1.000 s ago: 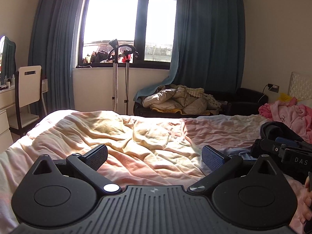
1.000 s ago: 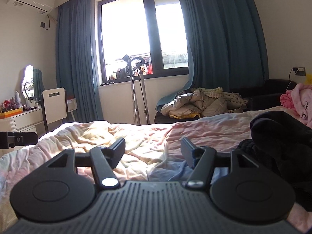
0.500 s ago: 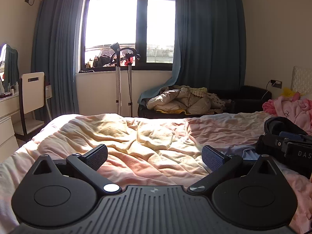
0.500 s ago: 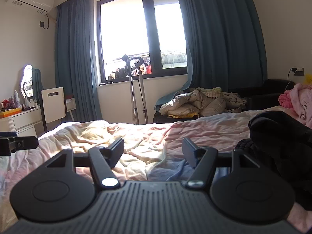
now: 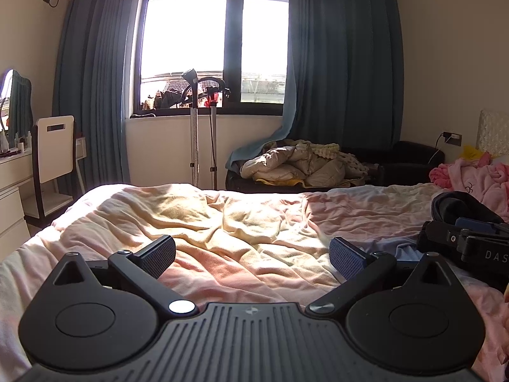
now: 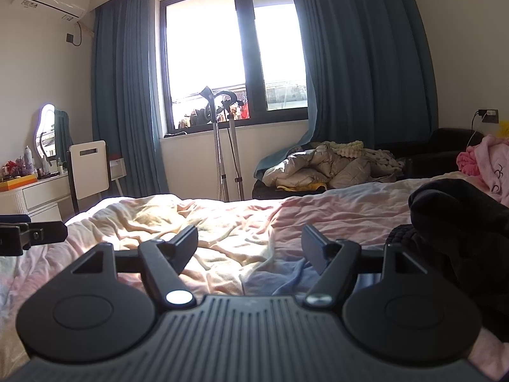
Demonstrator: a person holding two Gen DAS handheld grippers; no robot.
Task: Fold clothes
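A black garment (image 6: 458, 222) lies bunched on the bed at the right, also showing as a dark heap (image 5: 455, 207) in the left wrist view. Pink clothing (image 5: 477, 181) (image 6: 490, 162) is piled further right near the headboard. My left gripper (image 5: 253, 256) hovers over the wrinkled pink and yellow bed cover (image 5: 222, 222) with its jaws wide apart and nothing between them. My right gripper (image 6: 249, 243) hangs over the same cover (image 6: 222, 238), left of the black garment, its jaws opening with nothing between them. The right gripper's body (image 5: 470, 248) shows at the left wrist view's right edge.
A dark couch with heaped quilts (image 5: 302, 165) stands beyond the bed under the blue curtains (image 5: 343, 63). A garment steamer stand (image 5: 197, 127) is by the window. A white chair (image 5: 54, 149) and a dressing table (image 6: 35, 191) with a mirror sit at the left.
The right gripper's jaws have spread a little wider. The left wrist view has tipped slightly so the room sits lower in the picture. Nothing on the bed has moved.
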